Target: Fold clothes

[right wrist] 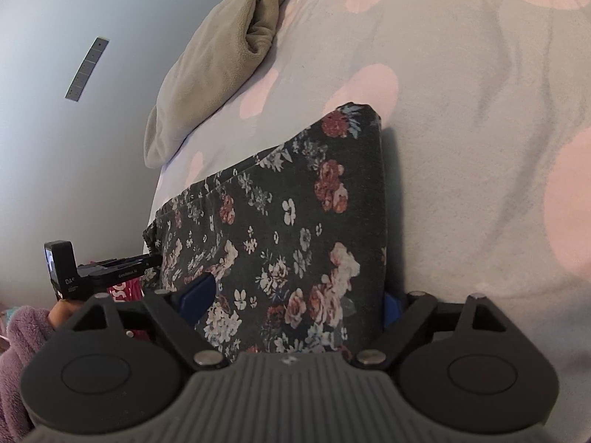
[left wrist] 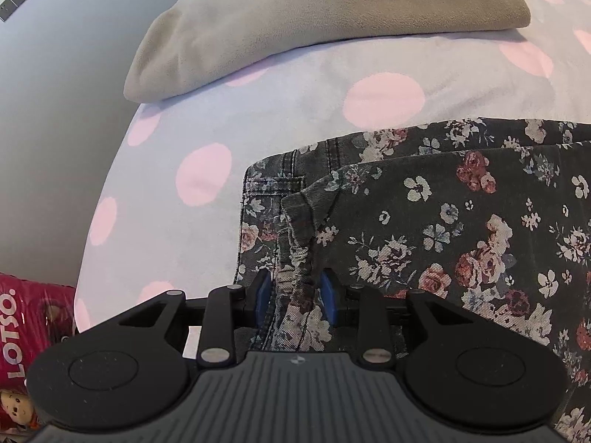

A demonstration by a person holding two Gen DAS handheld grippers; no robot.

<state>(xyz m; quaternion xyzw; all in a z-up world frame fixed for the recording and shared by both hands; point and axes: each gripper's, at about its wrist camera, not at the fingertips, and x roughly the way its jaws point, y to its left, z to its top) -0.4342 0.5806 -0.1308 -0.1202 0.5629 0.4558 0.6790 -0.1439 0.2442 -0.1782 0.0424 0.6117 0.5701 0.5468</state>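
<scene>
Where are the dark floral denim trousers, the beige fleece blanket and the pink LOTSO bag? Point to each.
Dark floral denim trousers (right wrist: 295, 221): right wrist view, folded top layer.
Beige fleece blanket (left wrist: 314, 18): left wrist view, middle of its top.
Pink LOTSO bag (left wrist: 22, 332): left wrist view, lettering.

Left tool (left wrist: 295, 297): black linkage arms with silver pivot screws, blue pads, ribbed grey housing between two round black discs. Right tool (right wrist: 295, 302): identical build. Fluffy purple sleeve (right wrist: 16, 354) worn.
</scene>
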